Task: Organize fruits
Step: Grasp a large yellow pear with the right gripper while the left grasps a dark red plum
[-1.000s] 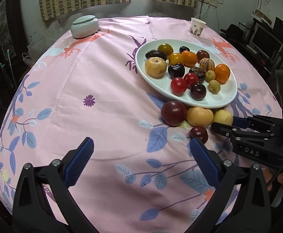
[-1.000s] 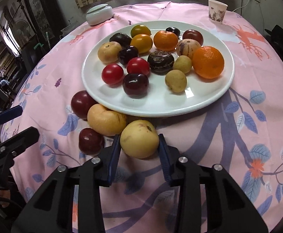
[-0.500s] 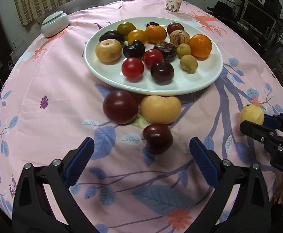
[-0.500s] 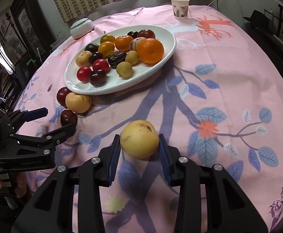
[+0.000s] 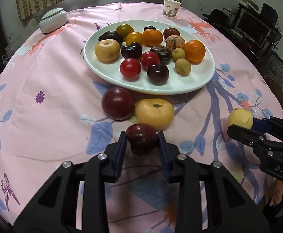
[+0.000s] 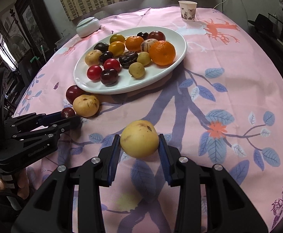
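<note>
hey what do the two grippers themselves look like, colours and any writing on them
Both are matte black plastic frames with triangular cut-outs and silver screw heads. The left gripper and right gripper carry dark blue ribbed finger pads. White lettering marks their sides, "DAS" on the right one. A bare hand grips the left handle.

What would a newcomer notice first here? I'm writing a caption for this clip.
The white plate heaped with colourful fruit at the table's centre draws the eye. Next, each claw grips a fruit: the left claw a dark red plum, the right claw a yellow pear.
</note>
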